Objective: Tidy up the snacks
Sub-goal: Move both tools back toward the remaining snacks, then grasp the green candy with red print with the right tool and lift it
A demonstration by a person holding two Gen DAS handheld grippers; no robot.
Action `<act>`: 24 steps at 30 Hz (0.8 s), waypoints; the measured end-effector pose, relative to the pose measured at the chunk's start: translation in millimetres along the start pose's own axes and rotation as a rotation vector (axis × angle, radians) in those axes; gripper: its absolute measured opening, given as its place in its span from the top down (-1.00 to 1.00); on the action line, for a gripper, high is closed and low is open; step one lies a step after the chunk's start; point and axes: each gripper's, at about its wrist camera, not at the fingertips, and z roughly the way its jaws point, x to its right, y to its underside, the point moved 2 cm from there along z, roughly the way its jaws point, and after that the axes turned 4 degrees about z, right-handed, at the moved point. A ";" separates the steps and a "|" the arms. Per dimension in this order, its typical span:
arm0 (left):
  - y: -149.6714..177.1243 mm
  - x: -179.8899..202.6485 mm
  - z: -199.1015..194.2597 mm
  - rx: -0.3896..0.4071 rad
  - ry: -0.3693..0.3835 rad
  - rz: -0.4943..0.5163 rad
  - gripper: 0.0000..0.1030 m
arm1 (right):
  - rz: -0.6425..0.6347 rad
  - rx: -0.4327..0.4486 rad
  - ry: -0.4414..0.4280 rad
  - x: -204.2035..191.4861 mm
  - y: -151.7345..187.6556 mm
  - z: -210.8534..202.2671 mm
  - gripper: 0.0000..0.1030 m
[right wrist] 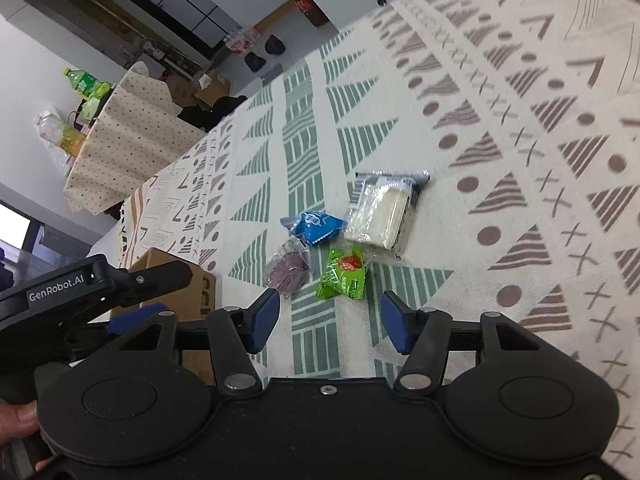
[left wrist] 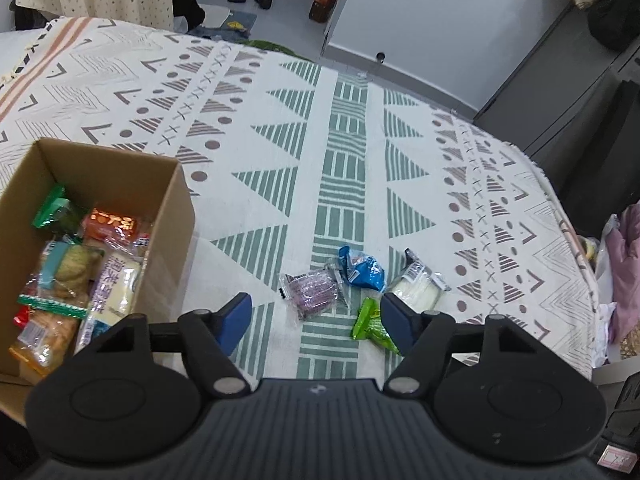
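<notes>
Left wrist view: patterned tablecloth (left wrist: 304,140) (green and brown triangles), grey floor (left wrist: 280,16) beyond; left gripper (left wrist: 316,312) and right gripper (right wrist: 328,316) both gape wide, empty.

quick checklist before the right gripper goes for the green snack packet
1. Right gripper jaws open and empty: ok.
2. Green packet just ahead of the jaws, in line: ok.
3. Packet clear of the purple packet and white packet: not ok, they crowd it closely.
4. Left gripper out of the way: cannot tell, it hovers over the same cluster.
5. Cardboard box has room: cannot tell, already quite full.
</notes>
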 end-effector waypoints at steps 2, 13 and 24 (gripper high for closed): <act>-0.9 -0.4 9.4 -0.014 0.000 -0.007 -0.37 | 0.016 -0.012 -0.007 2.5 -1.6 8.7 -0.09; -5.0 -2.3 55.4 -0.070 -0.007 -0.036 -0.37 | 0.051 -0.073 -0.002 10.2 -8.6 54.2 -0.09; -2.0 3.3 92.7 -0.105 -0.007 -0.038 -0.36 | 0.024 -0.102 0.009 10.6 -12.1 68.1 0.44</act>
